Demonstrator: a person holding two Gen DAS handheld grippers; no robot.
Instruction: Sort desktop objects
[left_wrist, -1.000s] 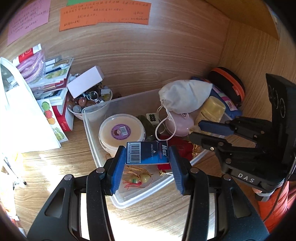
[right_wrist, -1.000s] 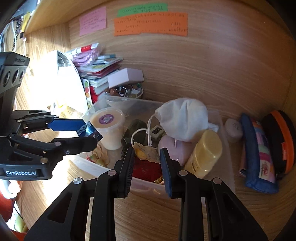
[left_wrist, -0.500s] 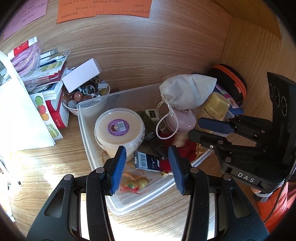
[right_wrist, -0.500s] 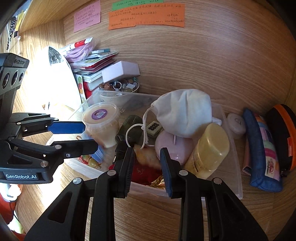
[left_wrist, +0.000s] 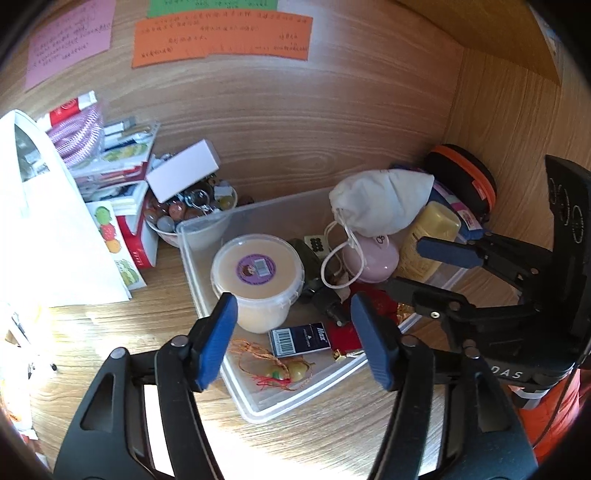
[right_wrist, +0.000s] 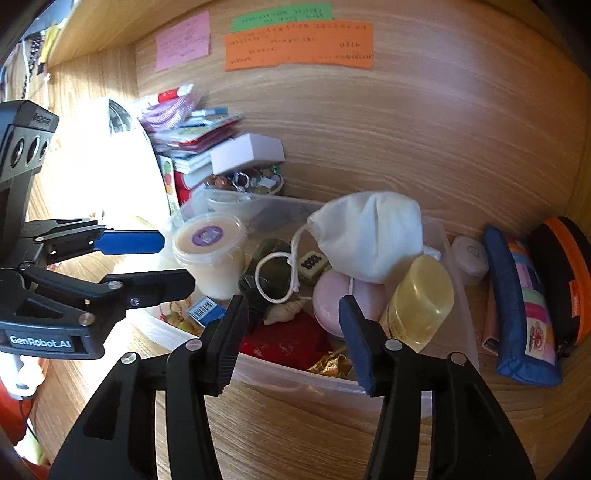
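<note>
A clear plastic bin (left_wrist: 207, 291) sits on the wooden desk. In it lie a dark blue Max staples box (left_wrist: 299, 338), a lidded tub (left_wrist: 256, 269), a white drawstring pouch (left_wrist: 380, 206), a pink case (left_wrist: 373, 258), a yellow bottle (left_wrist: 428, 236), a red pouch (right_wrist: 288, 341) and a seashell (right_wrist: 286, 312). My left gripper (left_wrist: 295, 339) is open and empty above the bin's near end, over the staples box (right_wrist: 203, 308). My right gripper (right_wrist: 291, 336) is open and empty above the bin's front wall (right_wrist: 295, 380).
A bowl of beads (left_wrist: 192, 210) with a white box (left_wrist: 183, 173) on it stands behind the bin, beside stacked packets (left_wrist: 110, 162). A blue pencil case (right_wrist: 524, 306) and an orange-rimmed black case (right_wrist: 569, 284) lie right of the bin. Sticky notes (right_wrist: 299, 46) hang on the wall.
My left gripper opened and let the staples box fall into the bin. My right gripper opened and the seashell it held now lies in the bin. Both pulled back a little.
</note>
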